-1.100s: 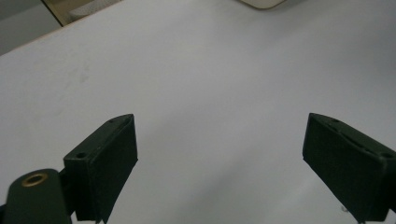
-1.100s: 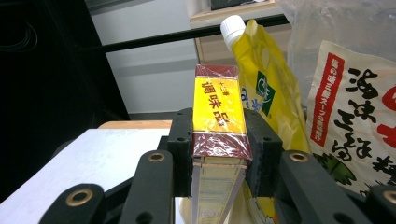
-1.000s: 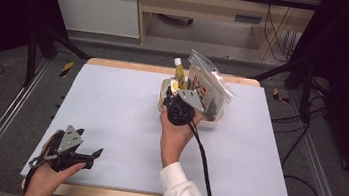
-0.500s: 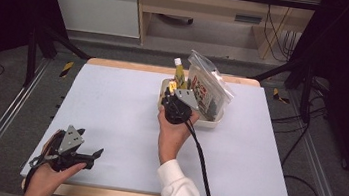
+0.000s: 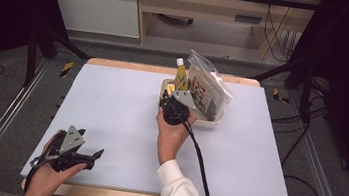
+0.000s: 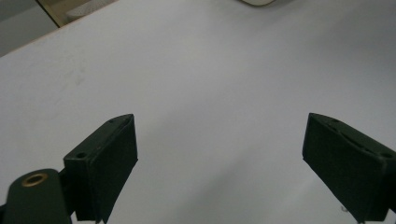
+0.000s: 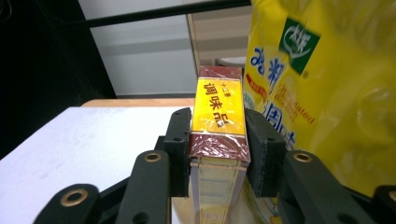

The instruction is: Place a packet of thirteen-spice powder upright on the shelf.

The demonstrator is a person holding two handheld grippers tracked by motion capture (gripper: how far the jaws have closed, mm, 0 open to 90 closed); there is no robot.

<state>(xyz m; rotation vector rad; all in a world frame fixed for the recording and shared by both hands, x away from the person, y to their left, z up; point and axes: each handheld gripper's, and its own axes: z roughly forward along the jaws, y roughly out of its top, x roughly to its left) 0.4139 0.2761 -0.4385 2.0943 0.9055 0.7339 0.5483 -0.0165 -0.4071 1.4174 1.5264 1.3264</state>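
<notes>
In the right gripper view the two black jaws of the right gripper (image 7: 218, 149), which have just eased a little wider, press on both sides of a narrow red-and-yellow cardboard box (image 7: 219, 122), just beside a yellow printed pouch (image 7: 327, 88). The high view instead shows the box (image 5: 168, 89) inside a shallow white tray (image 5: 209, 122) at the table's far middle, beside a clear printed bag (image 5: 208, 89), with the right forearm reaching forward. The left gripper (image 6: 219, 154) hovers over the bare white tabletop (image 6: 210, 70) with its jaws spread wide and holding nothing, held in the left hand (image 5: 49, 178) at the near left corner.

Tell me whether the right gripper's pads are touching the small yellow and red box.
Touching. The right gripper view shows both pads of the right gripper pressed flat against the sides of the yellow and red box, no gap either side.
</notes>
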